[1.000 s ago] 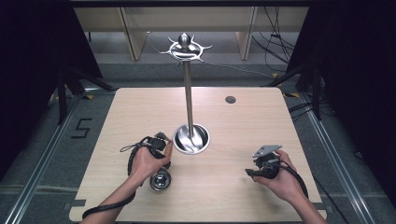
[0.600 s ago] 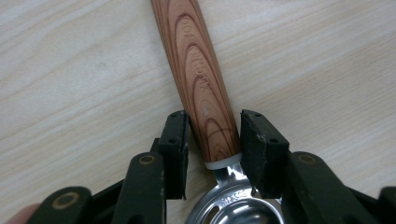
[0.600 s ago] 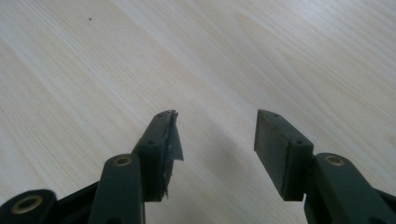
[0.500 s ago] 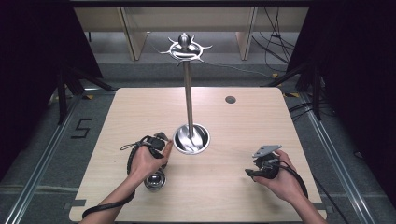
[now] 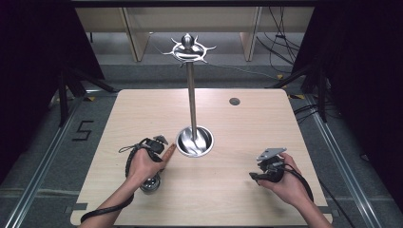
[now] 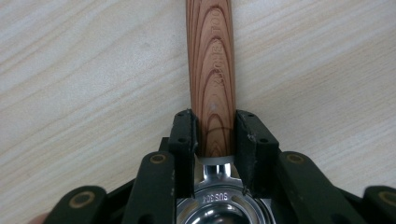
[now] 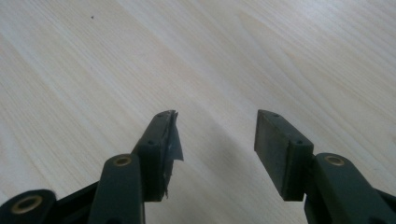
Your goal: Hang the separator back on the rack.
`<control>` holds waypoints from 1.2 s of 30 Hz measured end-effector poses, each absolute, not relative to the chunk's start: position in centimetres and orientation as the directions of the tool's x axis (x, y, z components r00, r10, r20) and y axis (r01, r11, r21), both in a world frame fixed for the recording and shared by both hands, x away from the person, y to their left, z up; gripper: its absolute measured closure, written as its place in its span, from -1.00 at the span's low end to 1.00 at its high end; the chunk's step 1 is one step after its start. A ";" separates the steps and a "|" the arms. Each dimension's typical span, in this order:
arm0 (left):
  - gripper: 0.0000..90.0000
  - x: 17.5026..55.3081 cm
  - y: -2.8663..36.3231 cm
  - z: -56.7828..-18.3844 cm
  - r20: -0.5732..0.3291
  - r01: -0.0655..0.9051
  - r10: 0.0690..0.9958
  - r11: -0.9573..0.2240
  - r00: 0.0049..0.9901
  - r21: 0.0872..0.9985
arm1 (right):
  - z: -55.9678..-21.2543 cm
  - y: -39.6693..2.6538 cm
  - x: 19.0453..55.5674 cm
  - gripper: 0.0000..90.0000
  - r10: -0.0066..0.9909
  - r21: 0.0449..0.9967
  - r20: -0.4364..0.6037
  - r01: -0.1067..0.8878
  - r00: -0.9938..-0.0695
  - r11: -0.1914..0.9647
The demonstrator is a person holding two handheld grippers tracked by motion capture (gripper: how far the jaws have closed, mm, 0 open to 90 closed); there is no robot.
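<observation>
Utensil's steel head point(image 6: 215, 210) cut off at the left gripper view's bottom edge, its wooden handle point(image 6: 211, 70) runs off the top; from the high view the left hand point(image 5: 142, 164) hides most of it, type of utensil unreadable.

Wooden handle point(image 6: 212, 84) clamped between black jaws, over pale tabletop point(image 6: 84, 70)
</observation>
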State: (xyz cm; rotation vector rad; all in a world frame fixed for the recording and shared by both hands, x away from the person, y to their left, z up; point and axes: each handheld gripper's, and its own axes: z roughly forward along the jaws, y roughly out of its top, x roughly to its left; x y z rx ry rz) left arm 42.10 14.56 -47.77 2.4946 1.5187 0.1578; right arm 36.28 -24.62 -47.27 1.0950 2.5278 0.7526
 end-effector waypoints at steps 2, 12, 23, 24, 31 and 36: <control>0.52 42.1 14.6 -47.8 -0.039 0.872 0.893 -0.428 0.448 0.236 | -47.3 -24.6 36.3 0.09 0.739 0.562 -0.053 0.592 -0.672 0.578; 0.53 41.8 15.7 -47.6 -0.082 0.875 0.903 -0.383 0.422 0.295 | -47.4 -24.6 36.2 0.09 0.742 0.569 -0.051 0.591 -0.668 0.572; 0.53 41.0 17.0 -46.4 -0.095 0.808 0.864 -0.416 0.494 0.418 | -47.0 -24.6 36.1 0.08 0.748 0.550 -0.028 0.615 -0.663 0.565; 0.53 40.9 17.1 -46.2 -0.099 0.807 0.864 -0.412 0.493 0.423 | -47.0 -24.6 36.2 0.08 0.746 0.551 -0.030 0.612 -0.665 0.567; 0.53 39.7 18.5 -45.1 -0.130 0.726 0.855 -0.334 0.501 0.601 | -47.2 -24.6 36.2 0.08 0.742 0.572 -0.053 0.589 -0.668 0.571; 0.53 39.0 19.8 -43.2 -0.095 0.578 0.852 -0.263 0.515 0.773 | -47.0 -24.5 36.2 0.08 0.736 0.558 -0.046 0.594 -0.675 0.580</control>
